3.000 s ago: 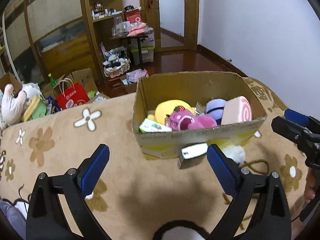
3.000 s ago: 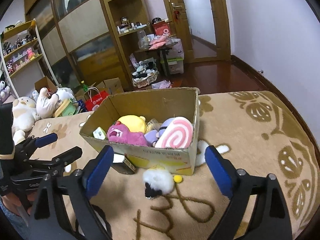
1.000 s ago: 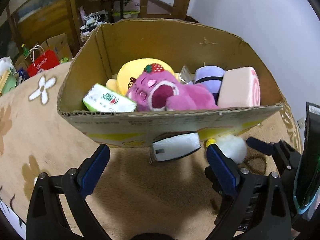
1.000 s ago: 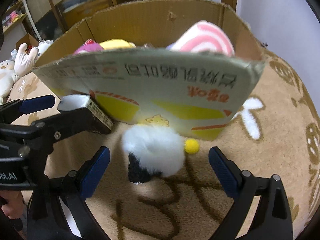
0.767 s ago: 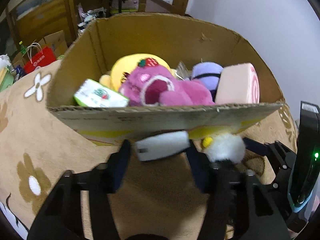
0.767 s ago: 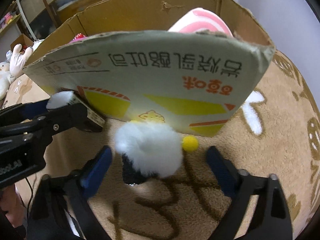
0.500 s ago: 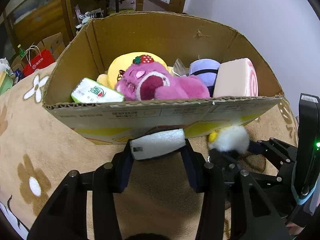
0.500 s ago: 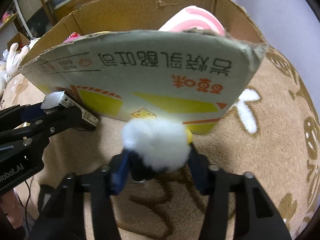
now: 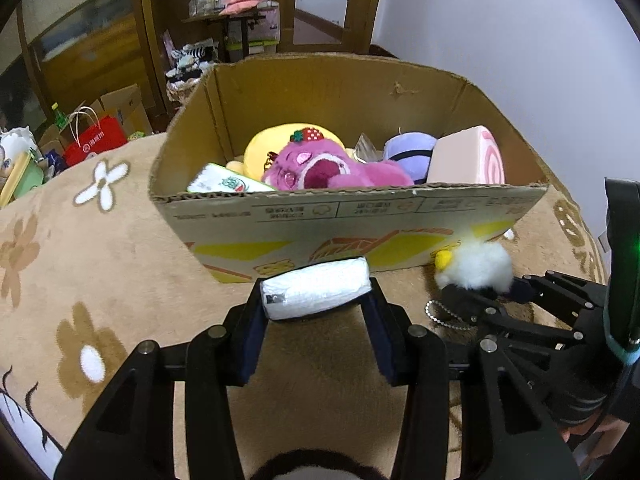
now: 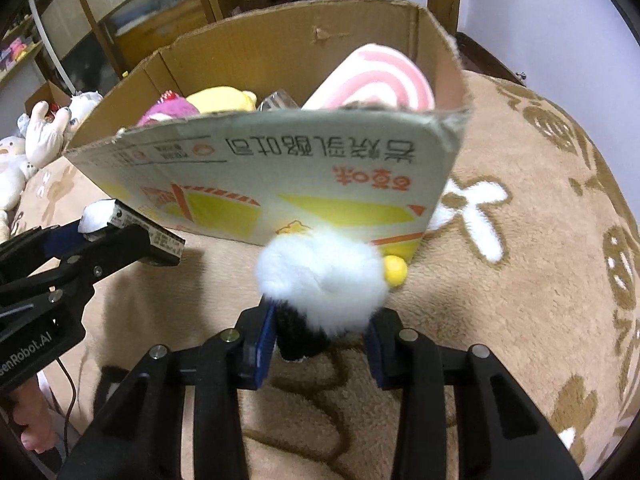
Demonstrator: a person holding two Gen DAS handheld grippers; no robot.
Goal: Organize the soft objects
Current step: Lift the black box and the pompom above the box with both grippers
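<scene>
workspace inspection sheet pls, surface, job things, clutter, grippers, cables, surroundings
surface: tan plush blanket with flower pattern.
job's things: cardboard box holding a pink bear, yellow plush, purple plush, swirl-roll plush and green-white packet; white packet and fluffy white plush are outside it, in front.
clutter: nothing seen on the blanket.
grippers: left gripper shut on the white packet; right gripper shut on the fluffy white plush.
cables: thin wire under the left gripper.
surroundings: wooden shelves, red bag, plush toys beyond the blanket's far edge.
</scene>
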